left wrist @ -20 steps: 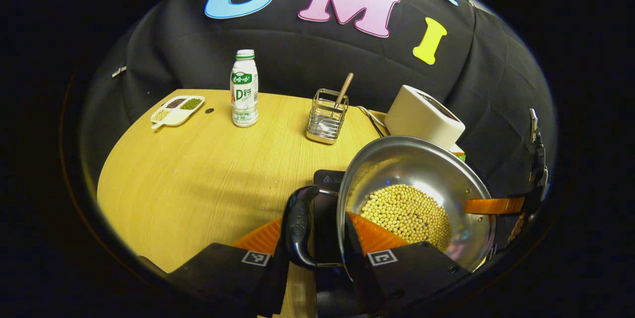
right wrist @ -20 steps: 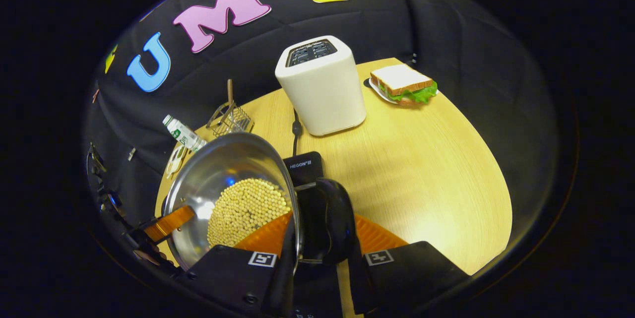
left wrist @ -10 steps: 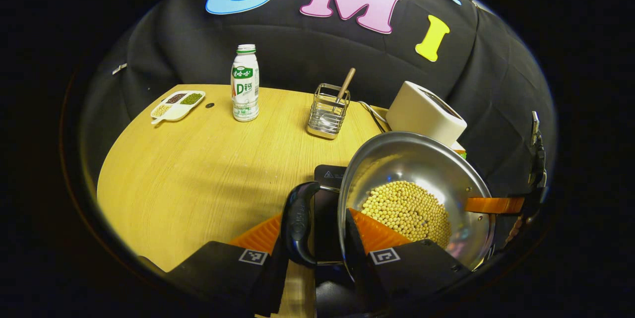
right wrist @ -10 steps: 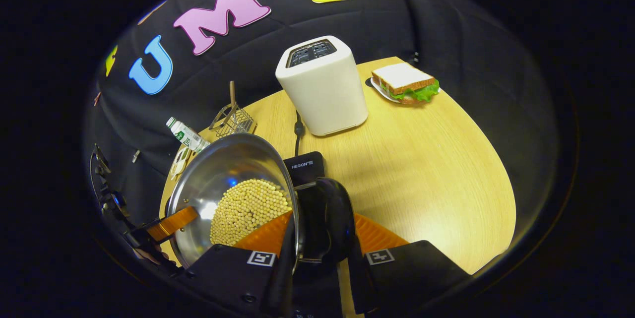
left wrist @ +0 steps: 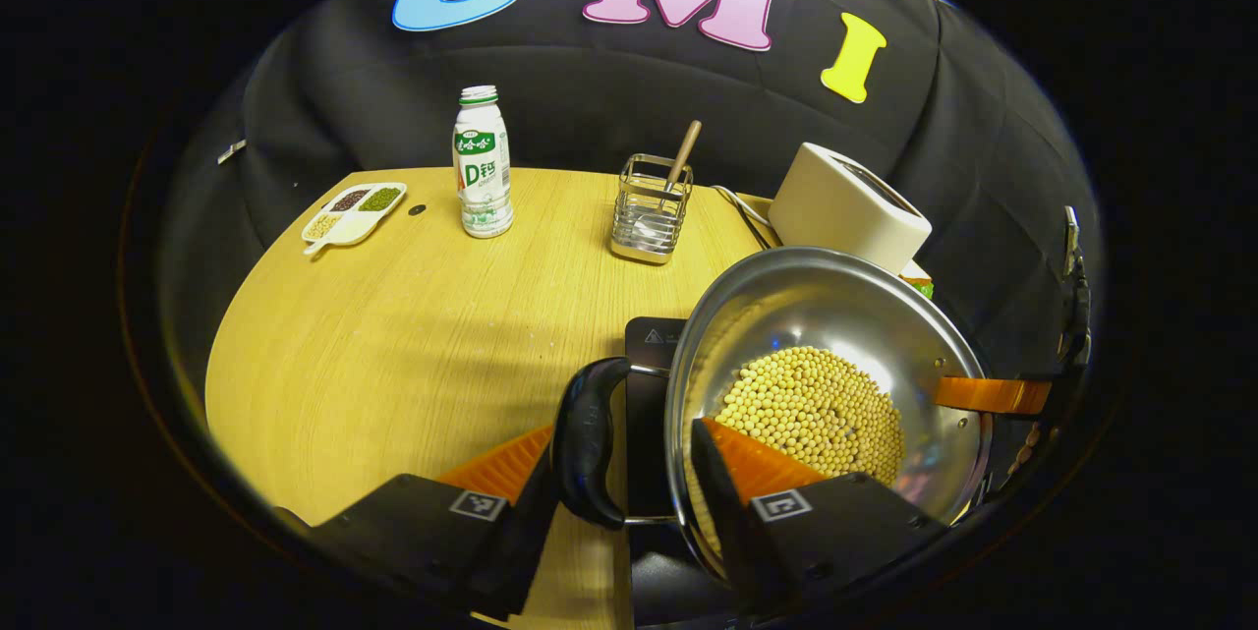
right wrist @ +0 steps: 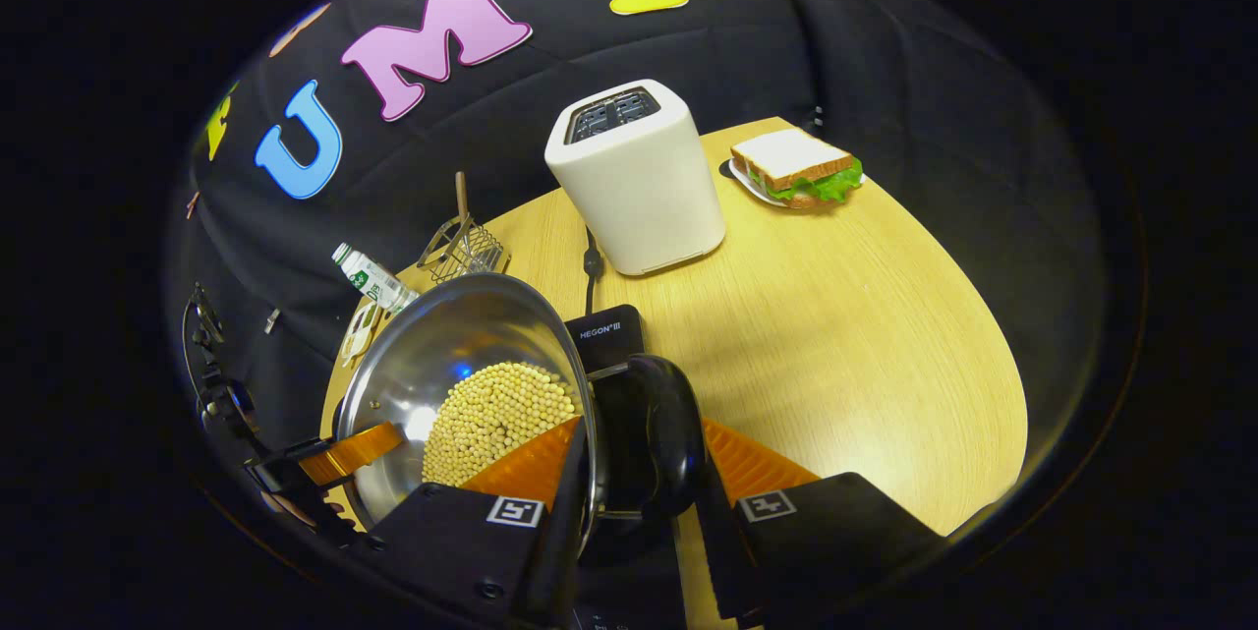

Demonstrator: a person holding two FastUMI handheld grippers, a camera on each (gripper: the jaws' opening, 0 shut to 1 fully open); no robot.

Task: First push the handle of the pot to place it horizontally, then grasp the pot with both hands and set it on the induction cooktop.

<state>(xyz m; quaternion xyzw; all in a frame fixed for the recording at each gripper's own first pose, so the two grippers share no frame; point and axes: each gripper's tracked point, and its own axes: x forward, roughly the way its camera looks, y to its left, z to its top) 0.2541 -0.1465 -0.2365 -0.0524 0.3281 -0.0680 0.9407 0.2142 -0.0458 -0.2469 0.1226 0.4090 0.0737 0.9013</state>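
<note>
The person is carrying the pot (left wrist: 826, 384) with both claws, and the step in hand, as it seems, is bringing it over the induction cooktop (left wrist: 649, 355) and setting it down. The left claw (left wrist: 629, 473) is clenched on the pot's left handle (left wrist: 588, 438), one finger outside the handle and the other inside the rim. The right claw (right wrist: 629, 468) is grasping the opposite handle (right wrist: 654, 443) in the same way. The pot is holding a heap of yellow beans (left wrist: 816, 414), and it is hanging just above the dark cooktop, which is lying directly under it on the table (left wrist: 413, 335); whether the bottom is already touching the cooktop cannot be told. To do this step well, both claws should be lowering together at the same speed, so that the rim is staying level and the beans are not sliding to one side. The pot should be centred on the cooktop, away from the toaster (right wrist: 639, 178) that is standing just behind it. The grips should be released only when the pot is resting flat.
</note>
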